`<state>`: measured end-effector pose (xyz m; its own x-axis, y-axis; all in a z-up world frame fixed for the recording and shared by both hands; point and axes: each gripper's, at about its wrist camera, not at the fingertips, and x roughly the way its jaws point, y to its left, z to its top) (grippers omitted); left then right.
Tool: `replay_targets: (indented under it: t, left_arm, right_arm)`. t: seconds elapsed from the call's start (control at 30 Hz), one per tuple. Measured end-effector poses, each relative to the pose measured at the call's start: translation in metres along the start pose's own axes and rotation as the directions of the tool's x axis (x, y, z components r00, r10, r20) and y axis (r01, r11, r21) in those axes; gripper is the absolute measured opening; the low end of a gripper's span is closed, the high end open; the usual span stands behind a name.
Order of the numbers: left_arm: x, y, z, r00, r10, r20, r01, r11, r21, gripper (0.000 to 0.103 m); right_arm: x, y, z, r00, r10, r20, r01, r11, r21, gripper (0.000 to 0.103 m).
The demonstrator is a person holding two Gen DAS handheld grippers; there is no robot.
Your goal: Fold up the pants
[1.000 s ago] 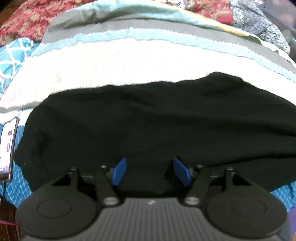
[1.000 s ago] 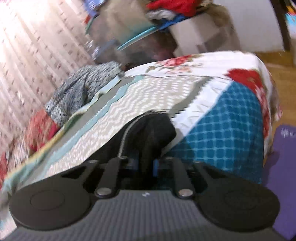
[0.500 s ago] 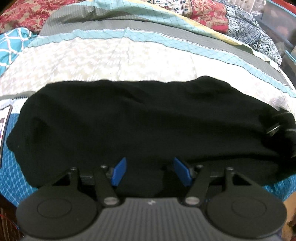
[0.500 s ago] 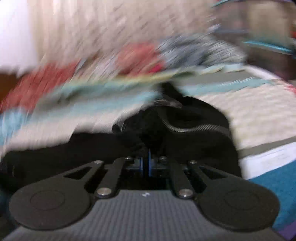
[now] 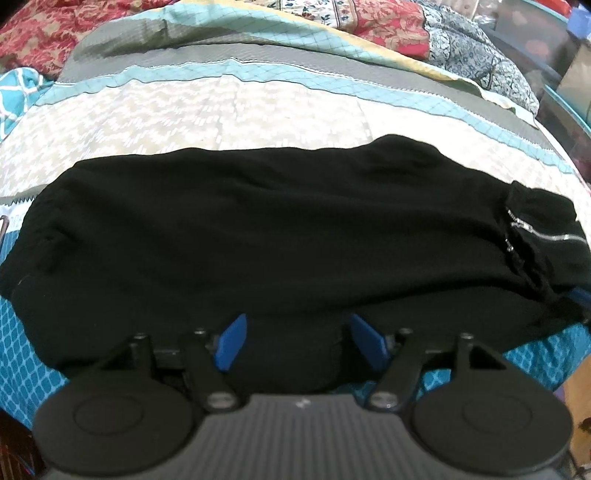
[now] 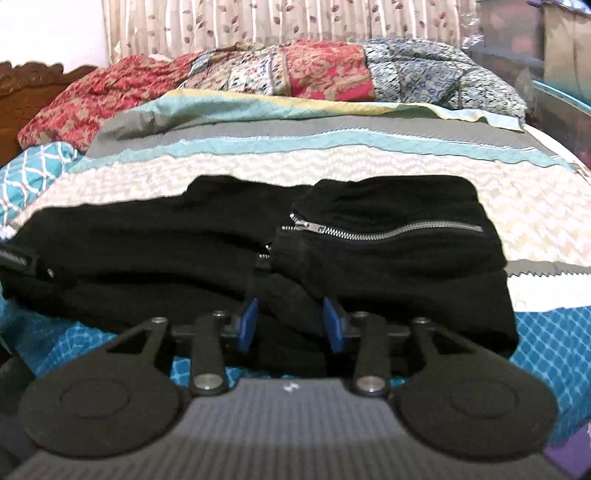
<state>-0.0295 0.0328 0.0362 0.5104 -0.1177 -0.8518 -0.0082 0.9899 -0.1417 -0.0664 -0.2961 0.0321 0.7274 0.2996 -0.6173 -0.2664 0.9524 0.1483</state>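
Note:
Black pants point(image 5: 258, 229) lie folded lengthwise across the near edge of the bed. Their end with a silver zipper point(image 5: 535, 238) is folded back on top at the right. In the right wrist view the pants point(image 6: 147, 251) show as a stack, with the zippered flap point(image 6: 388, 229) on top. My left gripper point(image 5: 301, 339) is open and empty, its blue fingers over the pants' near edge. My right gripper point(image 6: 290, 323) is open, its blue fingers on either side of the stack's near edge, not pinching it.
The bed has a striped cream, grey and teal quilt point(image 5: 221, 110) with a blue patterned edge point(image 6: 554, 350). Crumpled red and blue patterned blankets point(image 6: 295, 70) lie at the back. A wooden headboard point(image 6: 22, 88) is at the far left, a curtain point(image 6: 258, 22) behind.
My right gripper carried the zippered pant end leftward over the pants, laid it on top and opened. My left gripper stayed open, drifting slightly.

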Motion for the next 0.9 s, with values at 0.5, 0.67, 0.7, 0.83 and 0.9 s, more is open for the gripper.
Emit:
replay_targets:
  t: [0.5, 0.67, 0.7, 0.83, 0.9]
  left_arm:
    - [0.006, -0.008, -0.007, 0.999, 0.036, 0.004, -0.036, 0.999, 0.04, 0.065]
    - [0.004, -0.013, -0.007, 0.999, 0.053, 0.006, -0.053, 0.998, 0.042, 0.065]
    - [0.004, -0.015, -0.007, 0.998, 0.058, 0.009, -0.059, 0.997, 0.046, 0.065]
    - [0.002, -0.022, -0.007, 0.996, 0.085, 0.012, -0.085, 0.994, 0.062, 0.065]
    - [0.002, -0.025, -0.006, 0.996, 0.092, 0.011, -0.093, 0.994, 0.065, 0.065]
  right_arm:
    - [0.056, 0.01, -0.012, 0.998, 0.011, -0.063, 0.01, 0.947, 0.322, 0.042]
    - [0.04, 0.011, -0.01, 0.999, -0.003, -0.04, 0.017, 0.936, 0.352, 0.042]
    - [0.035, 0.011, -0.011, 1.0, -0.012, -0.025, 0.02, 0.936, 0.351, 0.042]
    - [0.021, -0.006, -0.013, 0.998, -0.067, 0.003, 0.061, 0.93, 0.362, 0.042]
    - [0.016, -0.019, -0.013, 0.996, -0.09, 0.019, 0.076, 0.92, 0.384, 0.042]
